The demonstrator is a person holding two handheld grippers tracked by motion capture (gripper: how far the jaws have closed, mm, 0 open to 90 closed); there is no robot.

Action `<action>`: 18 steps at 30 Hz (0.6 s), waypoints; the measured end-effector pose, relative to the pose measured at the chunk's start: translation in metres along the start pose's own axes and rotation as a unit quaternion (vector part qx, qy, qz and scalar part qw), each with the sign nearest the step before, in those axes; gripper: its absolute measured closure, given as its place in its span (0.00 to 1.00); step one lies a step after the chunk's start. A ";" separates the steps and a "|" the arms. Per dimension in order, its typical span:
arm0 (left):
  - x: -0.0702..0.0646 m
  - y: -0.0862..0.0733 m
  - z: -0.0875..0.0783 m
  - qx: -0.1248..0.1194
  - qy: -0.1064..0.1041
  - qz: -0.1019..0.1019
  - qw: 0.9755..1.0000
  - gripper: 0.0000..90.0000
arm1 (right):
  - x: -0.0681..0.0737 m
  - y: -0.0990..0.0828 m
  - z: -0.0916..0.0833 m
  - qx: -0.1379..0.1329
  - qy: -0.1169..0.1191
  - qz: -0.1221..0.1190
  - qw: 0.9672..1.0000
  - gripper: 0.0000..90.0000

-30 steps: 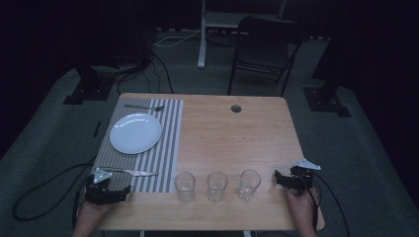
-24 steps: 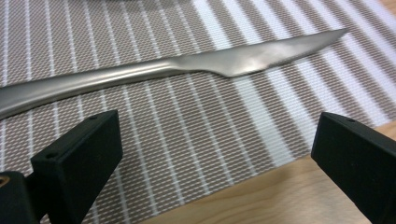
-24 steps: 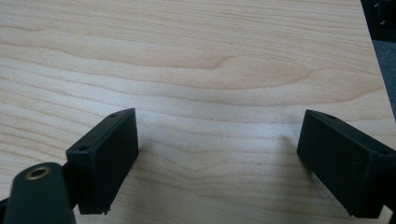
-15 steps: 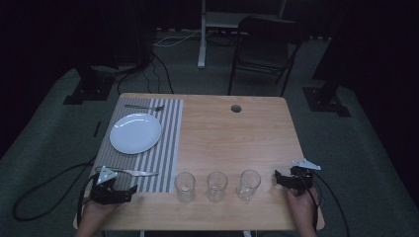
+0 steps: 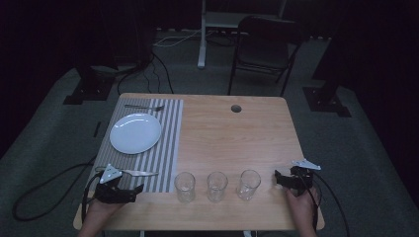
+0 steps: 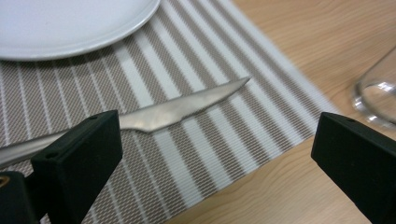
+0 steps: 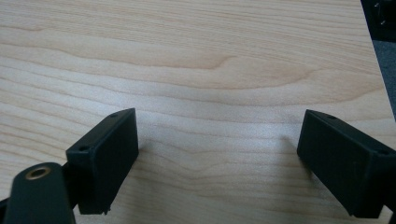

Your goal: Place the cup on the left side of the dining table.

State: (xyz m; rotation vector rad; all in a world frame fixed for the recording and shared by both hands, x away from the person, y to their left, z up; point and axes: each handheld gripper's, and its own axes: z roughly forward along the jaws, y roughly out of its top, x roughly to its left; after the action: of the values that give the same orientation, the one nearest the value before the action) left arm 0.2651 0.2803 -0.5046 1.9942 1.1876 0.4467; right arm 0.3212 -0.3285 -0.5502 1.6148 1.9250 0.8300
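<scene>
1. Table: light wood, rectangular, with a round cable hole near the far edge.
2. Placemat: striped grey and white, spread over the left part of the table from far edge toward near edge.
3. Plate: white, round, empty, on the far half of the placemat.
4. Fork: laid on the placemat along the far edge, just beyond the plate.
5. Table knife: silver, flat on the placemat near the table's near edge, blade tip directed toward the glasses.
6. Drinking glasses, three, clear, upright, in a row along the near edge: left glass just beside the placemat's edge, middle glass, right glass.
7. Left gripper: held in a hand at the near left corner, over the placemat; jaws spread wide, empty, with the knife handle passing behind the left jaw in the left gripper view.
8. Right gripper: held in a hand at the near right corner, just beside the right glass; jaws spread wide above bare wood, holding nothing.
</scene>
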 end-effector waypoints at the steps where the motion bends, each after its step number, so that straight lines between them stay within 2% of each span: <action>1: -0.001 0.002 -0.001 -0.003 -0.002 0.002 1.000 0.03 | 0.000 0.000 0.000 0.000 0.000 0.000 1.000 0.13; 6: -0.010 0.010 -0.004 -0.018 -0.027 0.011 0.999 0.03 | 0.000 0.000 0.000 0.000 0.000 0.000 1.000 0.13; 8: -0.013 0.014 -0.006 -0.022 -0.029 0.018 0.999 0.03 | 0.000 0.000 0.000 0.000 0.000 0.000 1.000 0.13; 13: -0.016 0.022 -0.011 -0.038 -0.044 0.017 0.998 0.03 | 0.000 0.000 0.000 0.000 0.000 0.000 1.000 0.13; 14: -0.017 0.025 -0.012 -0.038 -0.053 0.021 0.998 0.03 | 0.000 0.000 0.000 0.000 0.000 0.000 1.000 0.14; 18: -0.024 0.033 -0.013 -0.043 -0.063 0.031 0.997 0.03 | 0.000 0.000 0.000 0.000 0.000 0.000 1.000 0.14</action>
State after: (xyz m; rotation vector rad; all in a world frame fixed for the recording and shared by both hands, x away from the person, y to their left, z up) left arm 0.2646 0.2563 -0.4699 1.9596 1.0150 0.3901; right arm 0.3212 -0.3285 -0.5502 1.6148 1.9248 0.8299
